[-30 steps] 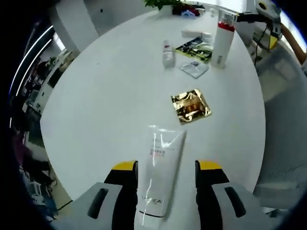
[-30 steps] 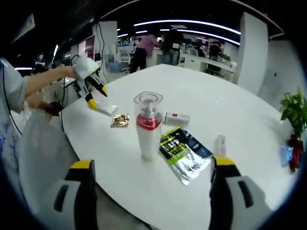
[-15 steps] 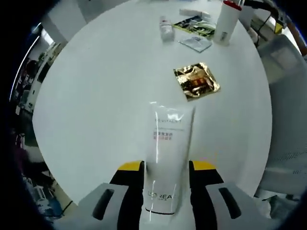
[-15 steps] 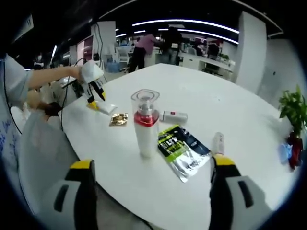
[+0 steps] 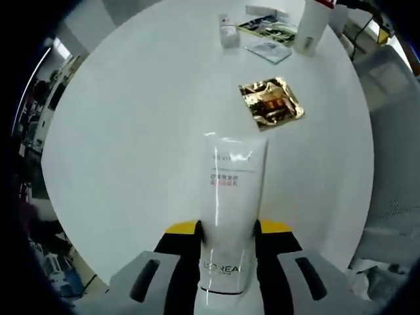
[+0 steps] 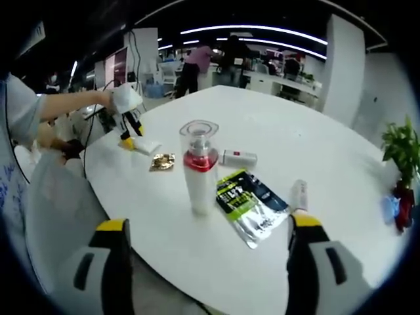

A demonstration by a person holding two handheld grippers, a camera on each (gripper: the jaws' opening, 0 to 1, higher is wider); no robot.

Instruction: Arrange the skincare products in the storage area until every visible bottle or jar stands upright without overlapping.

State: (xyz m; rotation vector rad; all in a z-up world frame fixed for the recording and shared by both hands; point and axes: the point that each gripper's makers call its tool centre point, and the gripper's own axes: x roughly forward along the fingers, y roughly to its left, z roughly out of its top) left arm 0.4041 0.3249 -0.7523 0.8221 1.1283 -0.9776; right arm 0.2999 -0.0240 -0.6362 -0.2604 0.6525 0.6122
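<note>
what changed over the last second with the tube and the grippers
The left gripper closed its jaws from open to clamped on the white tube, whose base end now sits deeper between them. The right gripper stayed open and hardly moved. The pump bottle stayed upright, and the gold sachet, the green pouch and the small lying bottle kept their places on the white table.

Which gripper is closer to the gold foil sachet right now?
Left. The left gripper, shut on the white tube, is just short of the gold foil sachet; the open right gripper sits beyond the pump bottle.
</note>
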